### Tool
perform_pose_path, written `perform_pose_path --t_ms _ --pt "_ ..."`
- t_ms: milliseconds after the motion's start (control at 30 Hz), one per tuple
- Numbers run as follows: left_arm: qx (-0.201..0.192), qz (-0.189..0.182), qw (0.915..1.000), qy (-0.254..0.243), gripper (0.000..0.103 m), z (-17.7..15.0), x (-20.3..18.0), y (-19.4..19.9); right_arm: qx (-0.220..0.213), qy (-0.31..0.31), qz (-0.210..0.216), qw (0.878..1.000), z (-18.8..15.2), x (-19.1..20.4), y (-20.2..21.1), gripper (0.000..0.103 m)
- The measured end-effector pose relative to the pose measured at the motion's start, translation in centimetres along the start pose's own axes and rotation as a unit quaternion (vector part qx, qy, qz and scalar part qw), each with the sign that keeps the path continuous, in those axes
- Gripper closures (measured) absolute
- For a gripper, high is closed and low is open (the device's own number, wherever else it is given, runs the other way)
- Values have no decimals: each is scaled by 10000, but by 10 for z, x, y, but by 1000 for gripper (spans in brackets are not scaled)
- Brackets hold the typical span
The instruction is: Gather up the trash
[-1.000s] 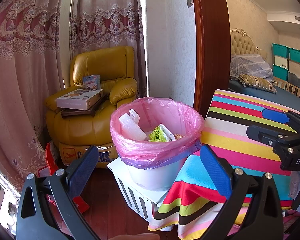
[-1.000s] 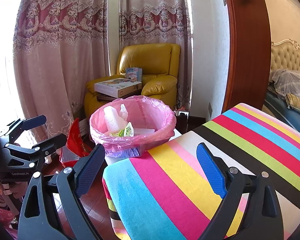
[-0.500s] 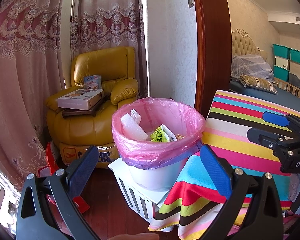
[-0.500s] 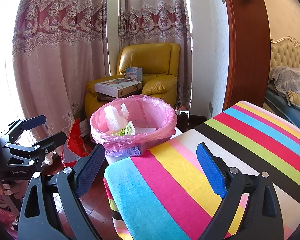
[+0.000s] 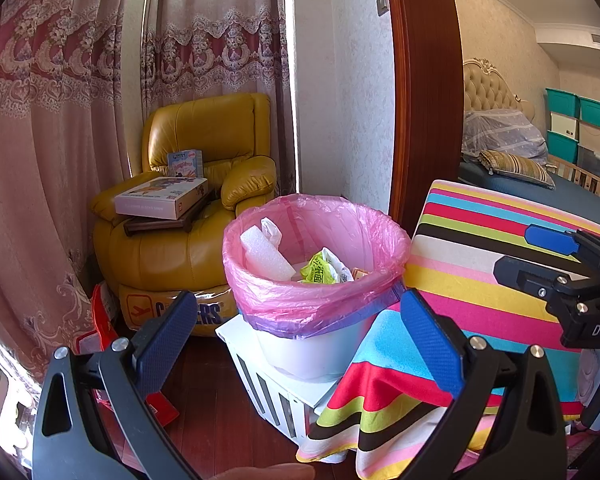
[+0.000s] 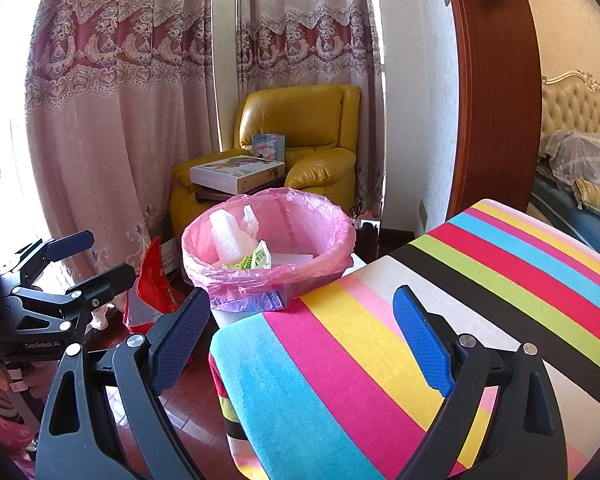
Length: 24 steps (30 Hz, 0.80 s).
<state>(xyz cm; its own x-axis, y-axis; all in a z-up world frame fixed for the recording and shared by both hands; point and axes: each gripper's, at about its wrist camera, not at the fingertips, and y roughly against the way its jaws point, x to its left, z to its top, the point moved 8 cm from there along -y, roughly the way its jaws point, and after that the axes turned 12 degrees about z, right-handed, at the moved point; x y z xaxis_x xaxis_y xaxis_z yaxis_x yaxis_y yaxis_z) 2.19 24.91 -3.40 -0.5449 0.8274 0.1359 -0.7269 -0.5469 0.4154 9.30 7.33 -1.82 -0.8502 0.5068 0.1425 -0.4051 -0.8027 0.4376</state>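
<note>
Your left gripper [image 5: 298, 334] and right gripper [image 6: 302, 330] both gape wide, holding nothing, facing the pink-lined bin [image 5: 316, 300] beside the striped cloth [image 6: 440, 320]

The round white plastic bin [image 5: 312, 352] wears a pink plastic liner [image 5: 340, 232] with a purple hem. The padded leather armchair [image 6: 312, 120] is mustard yellow. The draped cloth [image 6: 440, 320] runs in turquoise, magenta, yellow, white, black, lime and red stripes. The lace-patterned curtains [image 6: 132, 100] are dusty pink with a maroon band.
</note>
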Motion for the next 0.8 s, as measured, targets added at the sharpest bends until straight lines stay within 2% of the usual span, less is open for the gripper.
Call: perform_pose_path --t_ms 800 --pt "-30 3 10000 5 5 2 -2 0 4 -9 7 10000 -2 3 1 15"
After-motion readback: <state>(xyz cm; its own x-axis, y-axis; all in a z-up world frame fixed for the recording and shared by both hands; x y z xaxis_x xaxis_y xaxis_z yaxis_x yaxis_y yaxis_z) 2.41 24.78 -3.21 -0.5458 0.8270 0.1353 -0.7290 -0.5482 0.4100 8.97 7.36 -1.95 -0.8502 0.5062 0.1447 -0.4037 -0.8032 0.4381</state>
